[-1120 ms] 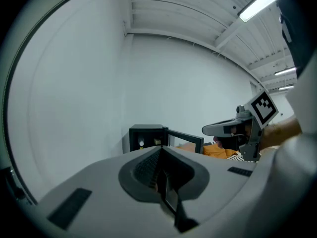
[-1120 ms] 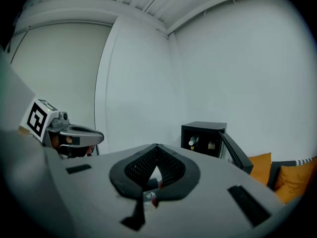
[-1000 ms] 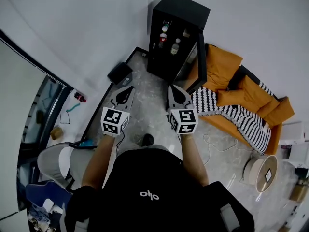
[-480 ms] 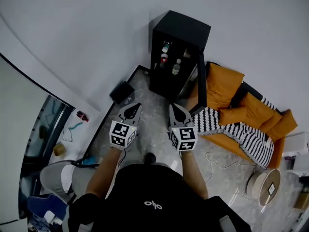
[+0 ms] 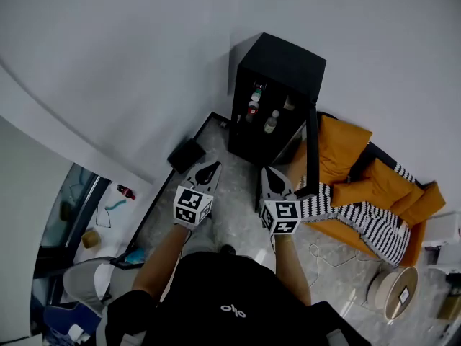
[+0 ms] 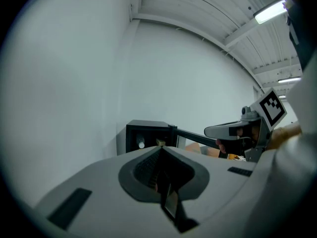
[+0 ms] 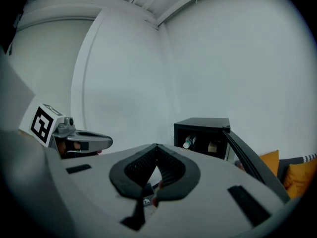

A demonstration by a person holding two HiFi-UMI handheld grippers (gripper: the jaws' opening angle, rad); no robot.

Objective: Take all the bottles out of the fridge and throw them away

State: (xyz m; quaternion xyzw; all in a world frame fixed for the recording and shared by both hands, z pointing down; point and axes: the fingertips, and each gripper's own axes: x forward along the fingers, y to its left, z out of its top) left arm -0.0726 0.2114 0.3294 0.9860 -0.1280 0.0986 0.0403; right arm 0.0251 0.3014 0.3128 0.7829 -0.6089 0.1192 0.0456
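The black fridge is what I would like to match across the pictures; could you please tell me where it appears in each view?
Head view: the fridge stands upper centre-right, open.
Left gripper view: small, just left of centre.
Right gripper view: right of centre.
Shared landmark: its open door, a dark bar swung out from the fridge's right edge in every view.

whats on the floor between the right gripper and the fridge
Nothing: in the head view, only bare marbled floor separates the right gripper from the open fridge.

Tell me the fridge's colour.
The fridge is black; the head view shows it best.
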